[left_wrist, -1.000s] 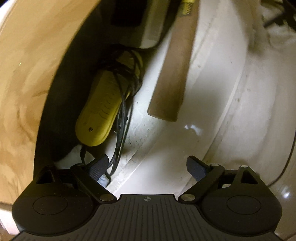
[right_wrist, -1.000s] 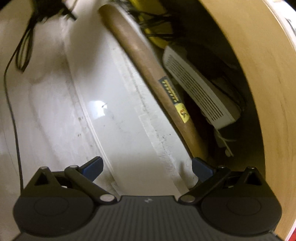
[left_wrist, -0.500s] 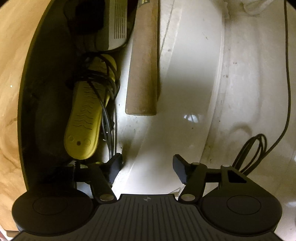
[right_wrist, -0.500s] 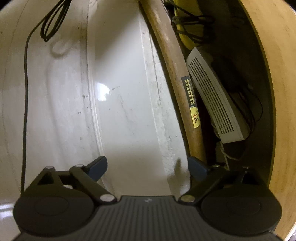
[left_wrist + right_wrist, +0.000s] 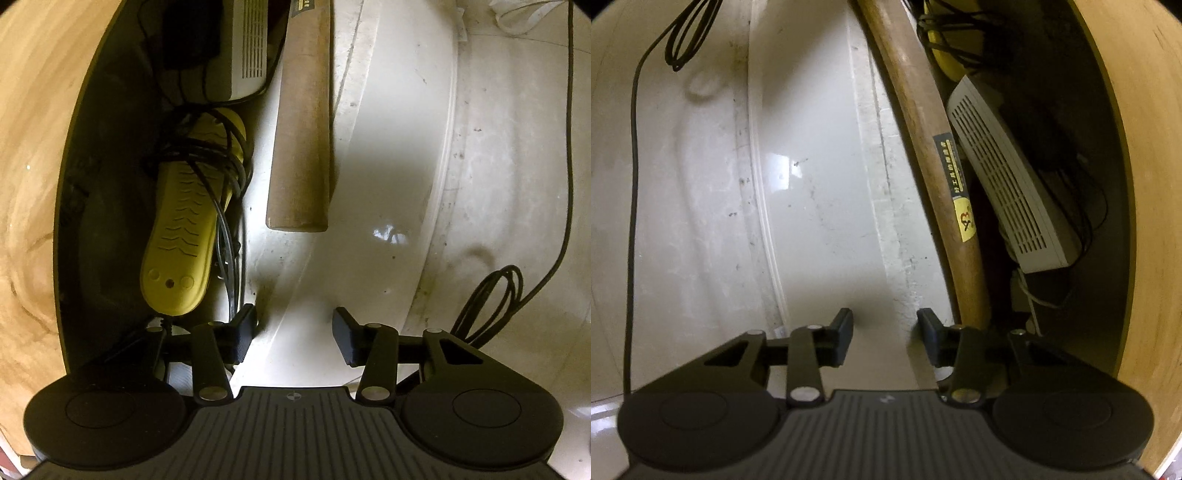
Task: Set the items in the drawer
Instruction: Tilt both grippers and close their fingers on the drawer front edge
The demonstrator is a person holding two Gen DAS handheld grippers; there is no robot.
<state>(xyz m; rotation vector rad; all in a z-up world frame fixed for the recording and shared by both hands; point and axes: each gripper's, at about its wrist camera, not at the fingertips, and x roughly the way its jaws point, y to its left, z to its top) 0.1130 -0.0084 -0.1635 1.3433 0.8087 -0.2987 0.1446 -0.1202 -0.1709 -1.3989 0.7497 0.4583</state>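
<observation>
The open drawer holds a wooden handle [image 5: 301, 122], a yellow ridged device [image 5: 184, 229] wrapped in black cable, and a white vented box [image 5: 249, 44]. The drawer's white front panel [image 5: 369, 184] runs beside the handle. My left gripper [image 5: 293, 332] straddles the white front panel near its edge, jaws partly closed with a gap between them, holding nothing. In the right wrist view the handle [image 5: 923, 129] with a yellow label and the white box [image 5: 1001, 177] lie at the right. My right gripper [image 5: 885, 332] sits over the same white panel [image 5: 820, 184], jaws narrowed, empty.
A tan wooden surface [image 5: 29, 147] overhangs the drawer; it also shows in the right wrist view [image 5: 1145, 184]. A looped black cable [image 5: 495, 302] lies on the pale floor [image 5: 517, 147], also showing in the right wrist view [image 5: 687, 33].
Both grippers' jaws have narrowed from wide open to a small gap. Both have swung to line up along the drawer's white front panel.
</observation>
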